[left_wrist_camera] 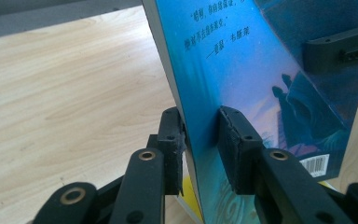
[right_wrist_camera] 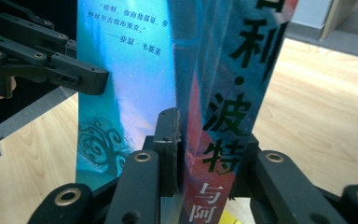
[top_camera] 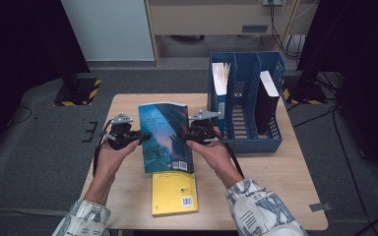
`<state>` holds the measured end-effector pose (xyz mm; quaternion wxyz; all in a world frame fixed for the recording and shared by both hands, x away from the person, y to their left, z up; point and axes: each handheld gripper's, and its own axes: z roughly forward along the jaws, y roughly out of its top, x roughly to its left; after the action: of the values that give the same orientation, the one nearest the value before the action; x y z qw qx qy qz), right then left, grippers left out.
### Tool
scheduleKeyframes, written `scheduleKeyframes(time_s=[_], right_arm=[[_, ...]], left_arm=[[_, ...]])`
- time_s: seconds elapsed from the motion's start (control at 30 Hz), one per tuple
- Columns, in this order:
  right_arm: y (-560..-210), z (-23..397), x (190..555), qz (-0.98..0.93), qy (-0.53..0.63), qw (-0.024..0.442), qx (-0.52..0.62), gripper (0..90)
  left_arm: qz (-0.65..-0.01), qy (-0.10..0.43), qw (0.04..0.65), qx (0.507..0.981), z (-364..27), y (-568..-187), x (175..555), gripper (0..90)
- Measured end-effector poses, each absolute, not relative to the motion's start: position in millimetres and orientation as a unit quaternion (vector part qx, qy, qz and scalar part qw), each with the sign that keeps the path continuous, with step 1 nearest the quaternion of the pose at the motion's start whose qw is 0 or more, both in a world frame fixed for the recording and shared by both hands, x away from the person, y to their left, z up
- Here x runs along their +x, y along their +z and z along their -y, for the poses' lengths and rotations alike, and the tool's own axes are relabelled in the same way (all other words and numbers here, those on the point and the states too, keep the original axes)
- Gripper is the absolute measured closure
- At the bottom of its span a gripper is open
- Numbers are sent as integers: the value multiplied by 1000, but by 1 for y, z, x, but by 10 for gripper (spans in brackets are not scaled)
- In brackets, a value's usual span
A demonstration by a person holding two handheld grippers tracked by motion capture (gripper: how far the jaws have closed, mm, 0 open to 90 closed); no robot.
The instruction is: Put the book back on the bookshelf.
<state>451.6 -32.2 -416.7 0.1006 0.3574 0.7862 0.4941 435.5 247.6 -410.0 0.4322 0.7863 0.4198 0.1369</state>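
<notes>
A: Nearest you, the yellow book (top_camera: 174,193) lies flat at the near edge of the table (top_camera: 285,172), and the bottom of the blue book (top_camera: 165,137) hangs just over its far end.

B: And my grip on the blue one?

A: Your left gripper (top_camera: 127,136) is clamped on its left edge, pads pressed against both covers. Your right gripper (top_camera: 200,132) is clamped across the spine on the right side. The book is tilted up off the table between your hands, near the middle.

B: What can go wrong from here?

A: I'd say the weak point is the left hold: it pinches the open page edge, so the covers could flex and slide out. If you pull the hands apart or twist them unevenly, the book could fan open or drop onto the yellow one.

B: And the blue file rack (top_camera: 246,101)?

A: It stands just right of your right hand, with books in its slots. Swing too wide and the gripper or the book's corner may knock its near wall.
</notes>
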Motion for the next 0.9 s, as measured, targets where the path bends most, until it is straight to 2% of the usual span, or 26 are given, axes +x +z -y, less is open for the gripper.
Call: scheduleKeyframes(time_s=[0.23,0.5,0.9], right_arm=[[-416,35,458,-775,503,120,364,720],[-416,35,443,-778,506,146,343,695],[-414,44,410,-791,505,138,318,690]], left_arm=[[-405,158,433,789,-242,-408,443,706],[-399,170,436,789,-243,-407,430,703],[-392,180,458,777,-241,-409,406,663]])
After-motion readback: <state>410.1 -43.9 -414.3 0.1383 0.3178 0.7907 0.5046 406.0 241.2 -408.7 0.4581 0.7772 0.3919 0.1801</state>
